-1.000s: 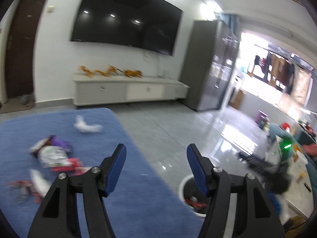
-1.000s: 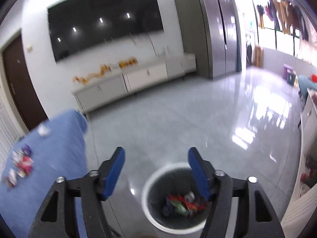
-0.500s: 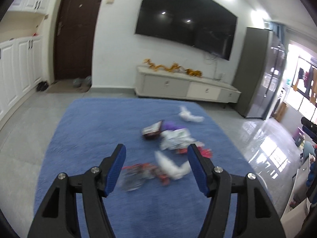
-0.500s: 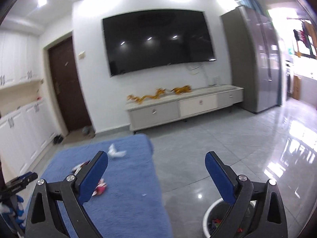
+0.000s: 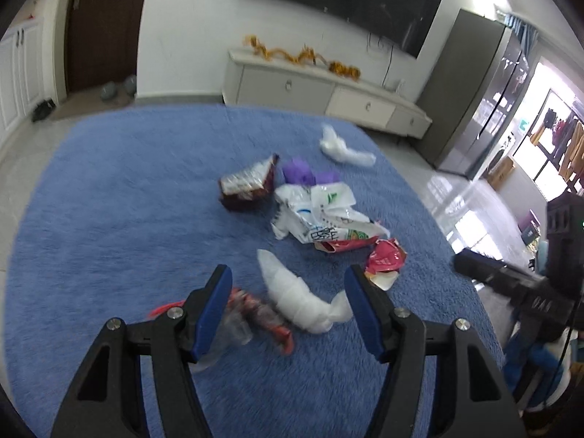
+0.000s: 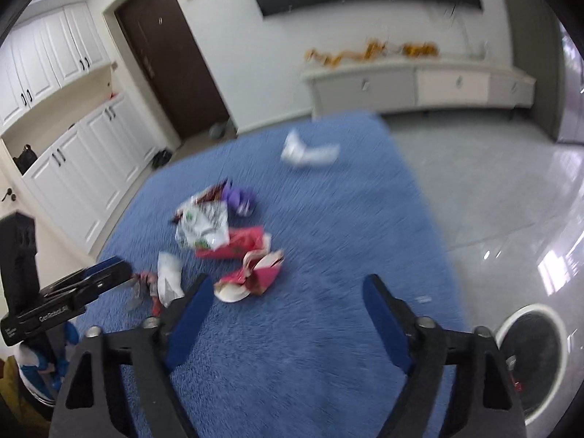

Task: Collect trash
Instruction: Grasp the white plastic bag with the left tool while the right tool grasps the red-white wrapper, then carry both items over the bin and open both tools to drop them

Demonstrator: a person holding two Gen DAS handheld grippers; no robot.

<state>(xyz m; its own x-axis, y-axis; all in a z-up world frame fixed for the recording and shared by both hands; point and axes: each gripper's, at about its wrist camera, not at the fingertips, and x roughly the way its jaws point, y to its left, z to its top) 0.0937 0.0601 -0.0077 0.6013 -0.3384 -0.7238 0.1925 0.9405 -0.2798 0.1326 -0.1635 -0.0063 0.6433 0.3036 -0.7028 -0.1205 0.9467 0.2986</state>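
Note:
Trash lies scattered on a blue rug (image 5: 109, 200). My left gripper (image 5: 288, 292) hovers open just above a crumpled white wad (image 5: 295, 303), with a clear and red wrapper (image 5: 255, 319) by its left finger; nothing is held. Further off lie a printed white bag (image 5: 317, 215), a dark red snack bag (image 5: 248, 184), a purple piece (image 5: 303, 173) and a white tissue (image 5: 345, 149). My right gripper (image 6: 288, 292) is over bare rug, its jaws closing on nothing, with a torn red wrapper (image 6: 255, 273) just ahead. The bin (image 6: 529, 350) stands on the tiles at lower right.
A low white TV cabinet (image 5: 321, 87) runs along the far wall under a black screen. A dark door (image 6: 171, 62) and white cupboards (image 6: 91, 153) are at the left. A tall grey cabinet (image 5: 474, 102) and glossy tiled floor (image 6: 492, 189) lie right of the rug.
Both views swung from the bin and tiles to the rug, and both grippers came lower and closer to the trash. The right jaws spread wider, then narrowed.

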